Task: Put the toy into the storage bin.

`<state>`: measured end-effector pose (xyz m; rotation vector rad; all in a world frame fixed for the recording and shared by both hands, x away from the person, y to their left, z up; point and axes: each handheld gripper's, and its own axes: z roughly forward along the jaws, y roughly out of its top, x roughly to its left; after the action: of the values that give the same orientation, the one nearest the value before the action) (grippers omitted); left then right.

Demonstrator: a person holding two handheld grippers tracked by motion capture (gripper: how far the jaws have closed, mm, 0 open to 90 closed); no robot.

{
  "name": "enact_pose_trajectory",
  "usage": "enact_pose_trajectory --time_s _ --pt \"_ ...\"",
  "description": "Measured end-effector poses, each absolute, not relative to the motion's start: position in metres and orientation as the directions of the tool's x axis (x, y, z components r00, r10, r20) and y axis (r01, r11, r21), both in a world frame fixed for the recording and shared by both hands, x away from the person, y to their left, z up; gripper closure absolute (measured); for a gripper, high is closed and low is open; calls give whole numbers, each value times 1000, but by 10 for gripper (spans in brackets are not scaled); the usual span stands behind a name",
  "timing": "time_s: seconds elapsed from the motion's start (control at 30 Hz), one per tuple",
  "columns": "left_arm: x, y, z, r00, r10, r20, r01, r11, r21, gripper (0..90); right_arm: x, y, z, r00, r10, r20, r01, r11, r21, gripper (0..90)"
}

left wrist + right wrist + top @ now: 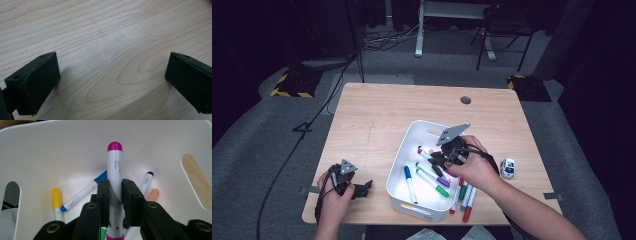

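While the right gripper [115, 195] clamps one magenta marker [114, 167] over the white bin [404, 150] holding perhaps six markers, the left gripper [112, 80] gapes empty above bare table [105, 30].

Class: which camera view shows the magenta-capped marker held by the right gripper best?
The right gripper view: the marker stands large and sharp, clamped by the right gripper over the bin. In the high view the hand mostly hides it. The left gripper view looks at the table.

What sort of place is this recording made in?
Probably a lab or studio workspace: a light wooden table on grey carpet, hazard-striped stand bases, loose cables, dark surroundings.
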<state>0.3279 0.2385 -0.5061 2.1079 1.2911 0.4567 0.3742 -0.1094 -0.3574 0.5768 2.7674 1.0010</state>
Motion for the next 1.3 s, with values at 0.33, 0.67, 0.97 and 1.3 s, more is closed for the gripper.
enact_pose_trajectory --time_s 0.33,0.67,0.97,1.3 --pt "328 238 -506 463 886 -28 673 -330 662 0 372 -101 -376 -925 380 8 314 751 581 765" --pt "328 238 -506 462 886 -28 673 -330 662 1 371 -94 -390 -923 379 70 359 777 518 550" --pt "328 238 -506 462 886 -28 673 -330 662 1 361 -116 -365 -916 397 61 341 687 642 443" --pt "328 239 -506 464 885 -29 674 -332 660 1 345 -156 -346 -900 433 53 343 628 699 414"
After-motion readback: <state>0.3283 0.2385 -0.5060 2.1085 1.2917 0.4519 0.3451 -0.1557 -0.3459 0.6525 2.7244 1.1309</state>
